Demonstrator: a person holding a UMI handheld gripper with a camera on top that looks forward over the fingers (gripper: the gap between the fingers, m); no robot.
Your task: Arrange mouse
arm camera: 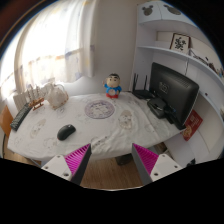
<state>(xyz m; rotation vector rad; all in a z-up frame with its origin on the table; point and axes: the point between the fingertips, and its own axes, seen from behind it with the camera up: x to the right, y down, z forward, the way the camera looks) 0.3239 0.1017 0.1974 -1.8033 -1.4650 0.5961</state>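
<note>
Two fingers of my gripper (111, 160) stand wide apart, holding nothing; the black mouse (66, 131) lies on the white table (100, 135), beyond the left finger.

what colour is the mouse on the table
Black. The mouse shows best in the gripper view, beyond the open fingers.

Gripper (109, 160) held level, pointing forward; jaws spread wide apart; nothing between pink pads (77, 160).

free: tabletop (60, 148) centre | blocks: mouse (66, 131) – monitor (174, 92) – figurine (113, 85) at back
</note>
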